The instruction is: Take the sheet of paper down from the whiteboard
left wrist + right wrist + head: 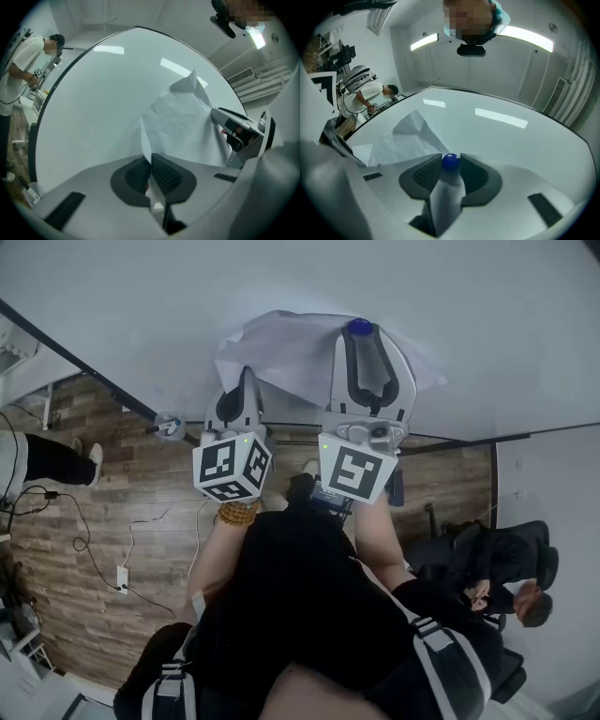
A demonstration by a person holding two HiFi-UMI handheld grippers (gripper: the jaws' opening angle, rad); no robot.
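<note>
The sheet of paper (pixel 281 345) lay crumpled against the whiteboard (pixel 281 282), at twelve o'clock in the head view. The left tongs (pixel 151 159) were pinched tight on the sheet's edge, at about seven o'clock of it. The right tongs (pixel 451 165), jaws set wide, clasped a round blue magnet (pixel 359 327) toward the sheet's one o'clock, with both pads touching it.
</note>
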